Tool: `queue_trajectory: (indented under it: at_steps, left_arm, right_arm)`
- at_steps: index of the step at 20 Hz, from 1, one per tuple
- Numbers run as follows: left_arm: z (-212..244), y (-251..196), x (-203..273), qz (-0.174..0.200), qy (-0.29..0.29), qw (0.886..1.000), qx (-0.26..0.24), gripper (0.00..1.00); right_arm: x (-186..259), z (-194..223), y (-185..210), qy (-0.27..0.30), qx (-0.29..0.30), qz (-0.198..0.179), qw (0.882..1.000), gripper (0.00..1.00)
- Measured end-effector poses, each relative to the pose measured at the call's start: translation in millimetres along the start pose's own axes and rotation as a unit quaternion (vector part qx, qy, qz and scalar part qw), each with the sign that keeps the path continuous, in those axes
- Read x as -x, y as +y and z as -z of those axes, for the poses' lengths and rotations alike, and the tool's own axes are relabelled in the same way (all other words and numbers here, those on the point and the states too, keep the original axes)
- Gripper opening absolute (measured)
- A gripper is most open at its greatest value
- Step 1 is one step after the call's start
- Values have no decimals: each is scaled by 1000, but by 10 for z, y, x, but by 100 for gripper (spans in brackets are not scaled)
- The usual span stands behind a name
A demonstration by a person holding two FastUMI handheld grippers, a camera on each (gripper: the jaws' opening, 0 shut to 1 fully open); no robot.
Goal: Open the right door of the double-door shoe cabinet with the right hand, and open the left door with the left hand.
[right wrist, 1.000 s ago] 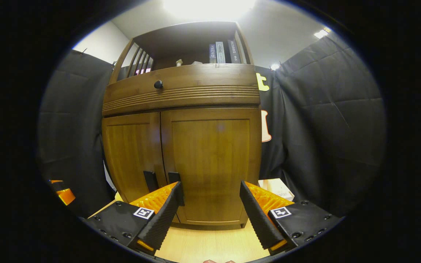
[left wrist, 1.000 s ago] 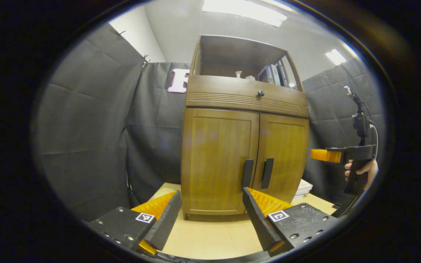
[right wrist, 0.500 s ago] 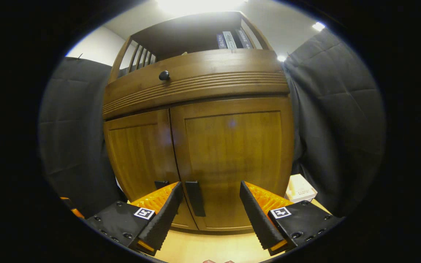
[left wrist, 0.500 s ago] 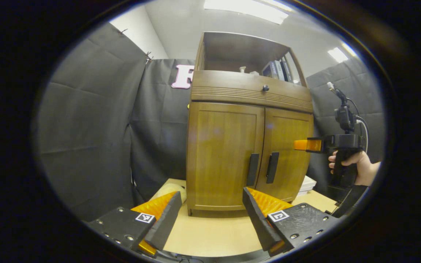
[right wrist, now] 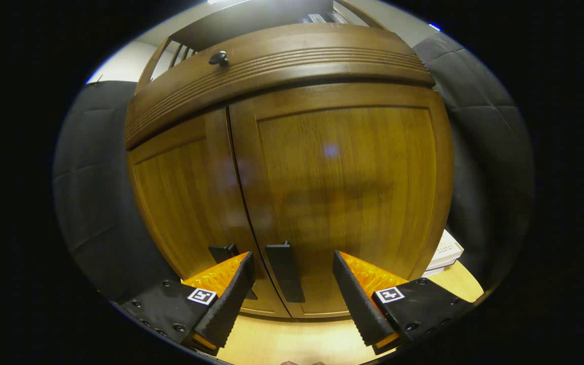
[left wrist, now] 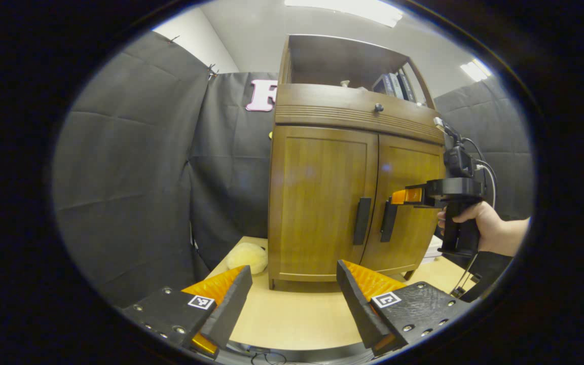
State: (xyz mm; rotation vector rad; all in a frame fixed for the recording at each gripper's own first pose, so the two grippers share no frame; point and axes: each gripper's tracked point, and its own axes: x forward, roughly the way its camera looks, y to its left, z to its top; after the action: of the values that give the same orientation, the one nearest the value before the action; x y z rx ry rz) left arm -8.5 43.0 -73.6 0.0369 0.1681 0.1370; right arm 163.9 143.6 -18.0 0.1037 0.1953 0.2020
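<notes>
The right gripper (right wrist: 292,284) is spread wide and holds nothing; the right door's handle (right wrist: 285,271) stands between its fingers, touching neither as far as the right gripper view shows. In the left gripper view it (left wrist: 398,196) reaches that handle (left wrist: 387,221) from the side, held by a hand (left wrist: 479,228). The left gripper (left wrist: 292,299) is wide open and empty too, low over the table (left wrist: 297,319), well short of the cabinet (left wrist: 353,177). Both doors are closed. The left handle (left wrist: 361,221) is untouched.
</notes>
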Motion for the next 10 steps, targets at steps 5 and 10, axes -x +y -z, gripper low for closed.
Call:
queue_trajectory:
  at_steps: [5,10]
  left_arm:
    - [95,27,-14,-2,8,1000,4,96]
    - [106,-2,-15,6,13,1000,-11,98]
  right_arm:
    - [-210,146,29,18,20,10,1000,94]
    - [-435,288,-47,24,39,35,998,92]
